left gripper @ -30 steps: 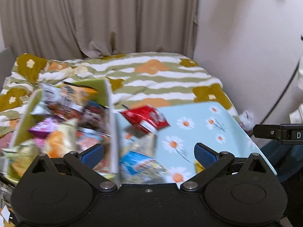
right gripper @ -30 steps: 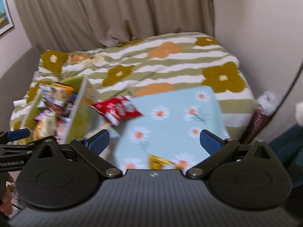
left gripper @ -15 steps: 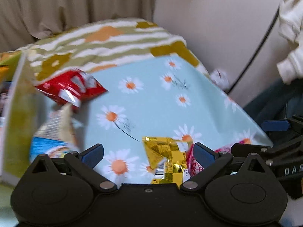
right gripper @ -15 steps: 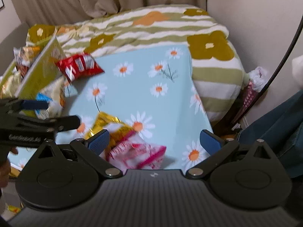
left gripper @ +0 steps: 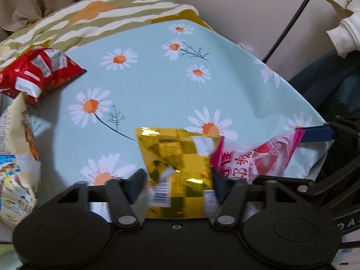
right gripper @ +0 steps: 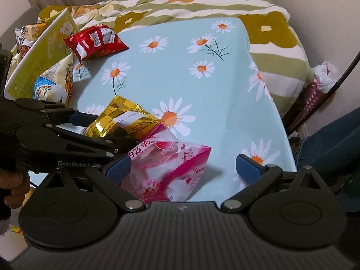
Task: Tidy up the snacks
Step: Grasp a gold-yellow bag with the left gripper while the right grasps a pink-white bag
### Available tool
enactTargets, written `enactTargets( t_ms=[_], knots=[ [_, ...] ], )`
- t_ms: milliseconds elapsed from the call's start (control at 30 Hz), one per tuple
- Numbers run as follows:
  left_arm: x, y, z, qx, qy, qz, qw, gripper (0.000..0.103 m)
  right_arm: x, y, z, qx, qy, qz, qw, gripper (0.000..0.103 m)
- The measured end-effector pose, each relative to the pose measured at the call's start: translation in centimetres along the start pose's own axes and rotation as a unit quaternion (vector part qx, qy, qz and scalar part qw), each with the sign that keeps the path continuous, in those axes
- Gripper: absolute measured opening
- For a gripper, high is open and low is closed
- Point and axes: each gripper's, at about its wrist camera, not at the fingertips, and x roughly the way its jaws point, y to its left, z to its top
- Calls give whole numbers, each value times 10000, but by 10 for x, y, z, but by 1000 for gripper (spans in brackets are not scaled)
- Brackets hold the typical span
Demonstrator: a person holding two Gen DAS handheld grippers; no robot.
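Observation:
A gold foil snack packet [left gripper: 177,157] lies near the front of the daisy-print cloth [left gripper: 157,85]. My left gripper [left gripper: 177,184] has it between its blue pads, and the jaws are closing with both pads against its sides. The right wrist view shows the same grip on the gold packet [right gripper: 119,117] from the side. A pink snack packet [right gripper: 171,168] leans against it. My right gripper [right gripper: 183,168] is open over the pink packet, whose left edge sits by the left pad [right gripper: 117,168].
A red packet [right gripper: 96,42] and a cream packet [right gripper: 56,83] lie at the cloth's left. Beside them a yellow-green box [right gripper: 38,63] holds several snacks. A striped flowered blanket [right gripper: 202,0] lies behind. A black cable [left gripper: 290,22] and a person's dark trousers [right gripper: 333,146] are at the right.
Both grippers came down toward the cloth. The left one swung right from the box to the gold packet and its jaws narrowed onto it. The right one stayed open.

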Motion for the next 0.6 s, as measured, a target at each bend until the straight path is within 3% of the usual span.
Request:
enactTargets(
  t_ms=[200, 600],
  knots=[
    [-6, 1, -1, 189, -47, 205, 9996, 53, 3, 5, 0, -95, 59, 34, 9999, 103],
    [-25, 24, -22, -35, -39, 594, 9982, 51, 16, 28, -4, -264, 154, 97, 9995, 103]
  ],
)
